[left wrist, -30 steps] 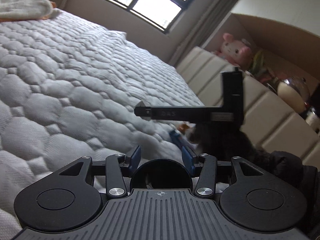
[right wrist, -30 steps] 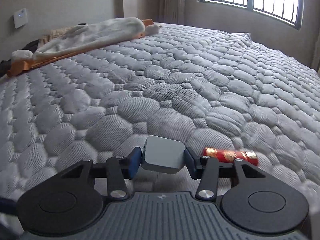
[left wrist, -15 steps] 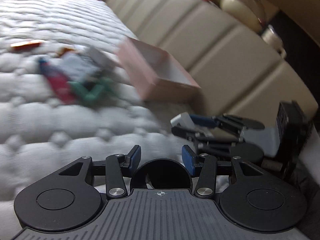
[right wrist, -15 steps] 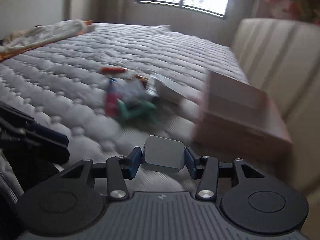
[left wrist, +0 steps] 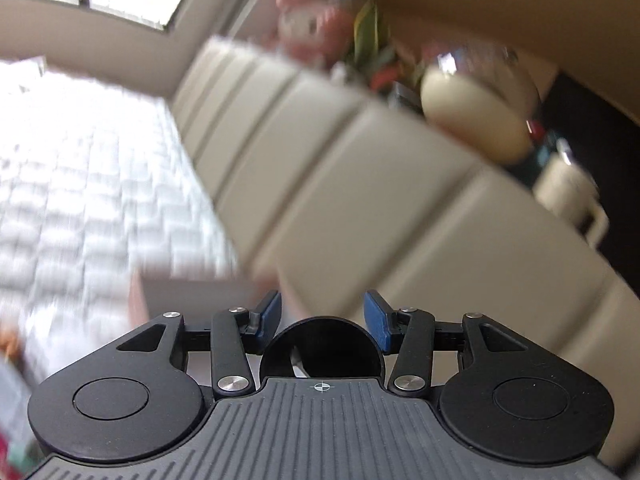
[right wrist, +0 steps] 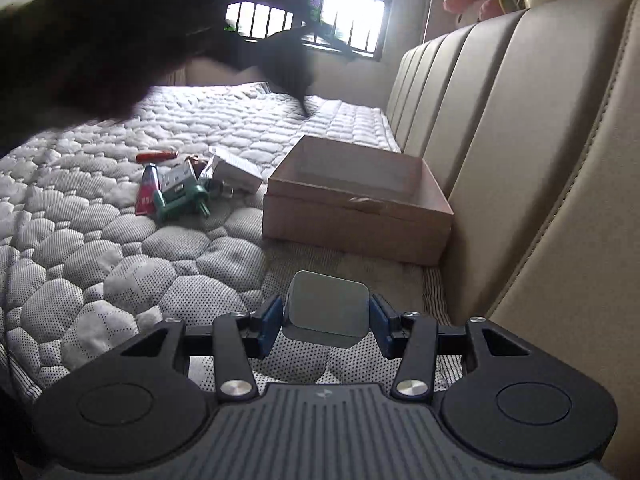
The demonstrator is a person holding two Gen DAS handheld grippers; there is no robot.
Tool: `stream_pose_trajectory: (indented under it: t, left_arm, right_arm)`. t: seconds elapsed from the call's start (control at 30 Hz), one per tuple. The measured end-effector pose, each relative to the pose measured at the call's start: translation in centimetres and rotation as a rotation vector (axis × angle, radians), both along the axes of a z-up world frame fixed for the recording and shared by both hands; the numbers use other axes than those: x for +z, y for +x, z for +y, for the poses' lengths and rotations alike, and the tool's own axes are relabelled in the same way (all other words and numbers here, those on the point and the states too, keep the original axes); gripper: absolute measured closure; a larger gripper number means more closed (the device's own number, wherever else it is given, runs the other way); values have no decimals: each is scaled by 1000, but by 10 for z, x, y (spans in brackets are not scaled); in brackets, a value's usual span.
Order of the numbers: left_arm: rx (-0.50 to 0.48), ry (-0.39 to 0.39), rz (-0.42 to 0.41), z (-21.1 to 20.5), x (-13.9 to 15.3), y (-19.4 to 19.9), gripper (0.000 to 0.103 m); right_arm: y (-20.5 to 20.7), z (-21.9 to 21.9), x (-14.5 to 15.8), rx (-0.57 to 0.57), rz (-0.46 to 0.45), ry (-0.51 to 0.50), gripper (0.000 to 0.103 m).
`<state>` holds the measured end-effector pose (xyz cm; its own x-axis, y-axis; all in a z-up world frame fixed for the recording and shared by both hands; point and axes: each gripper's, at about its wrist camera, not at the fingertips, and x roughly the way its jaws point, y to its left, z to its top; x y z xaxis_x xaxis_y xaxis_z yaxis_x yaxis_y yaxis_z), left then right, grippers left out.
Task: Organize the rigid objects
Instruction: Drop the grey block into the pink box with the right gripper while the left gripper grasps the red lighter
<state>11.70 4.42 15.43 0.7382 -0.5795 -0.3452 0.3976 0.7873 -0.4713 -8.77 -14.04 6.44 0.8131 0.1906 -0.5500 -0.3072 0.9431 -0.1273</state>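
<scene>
The right gripper (right wrist: 326, 322) is clenched on a smooth grey rounded-square block (right wrist: 326, 308), held above the quilted, dimpled mattress (right wrist: 120, 264); the left gripper (left wrist: 323, 318) stands parted with nothing between its blue pads (left wrist: 269, 316); beyond lie an open pink cardboard box (right wrist: 352, 216) against the padded beige headboard (right wrist: 540, 160) and a heap of small items (right wrist: 180, 188); half a second ago the right view was blurred, now it is sharp, while the left has swung up toward the headboard.

left view: motion-blurred | pink box (left wrist: 192, 292) smeared | dark blurred arm (right wrist: 120, 32) hides window (right wrist: 344, 12)
</scene>
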Motion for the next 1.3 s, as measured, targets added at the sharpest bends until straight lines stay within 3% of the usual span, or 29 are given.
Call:
stream_pose_trajectory:
  t: [0.03, 0.13, 0.3, 0.67, 0.8, 1.0, 1.07, 1.1, 1.13, 1.3]
  left_arm:
    - [26, 24, -2, -7, -4, 11, 53]
    - [105, 98, 97, -21, -30, 38, 54]
    - [134, 95, 100, -14, -48, 36, 55]
    - [58, 121, 145, 49, -68, -52, 54]
    - [50, 113, 146, 86, -82, -98, 54]
    - [82, 222, 170, 131, -99, -126, 54]
    - [130, 217, 187, 150, -101, -128, 54]
    - [155, 210, 187, 160, -101, -127, 54]
    - [178, 205, 184, 170, -101, -127, 54]
    - [259, 268, 136, 213, -92, -91, 54]
  right_arm:
    - [0, -1, 0, 2, -6, 7, 56]
    - [2, -2, -3, -1, -2, 23, 56]
    - [1, -2, -5, 9, -15, 14, 56]
    - [22, -2, -9, -10, 37, 23, 56]
    - [39, -5, 12, -25, 27, 54, 56]
    - [106, 1, 75, -102, -110, 151, 56]
    - [135, 6, 85, -130, -137, 171, 45]
    - [148, 9, 86, -154, -132, 156, 26]
    - [156, 13, 84, -187, -125, 139, 21]
    - [141, 30, 51, -135, -80, 85, 21]
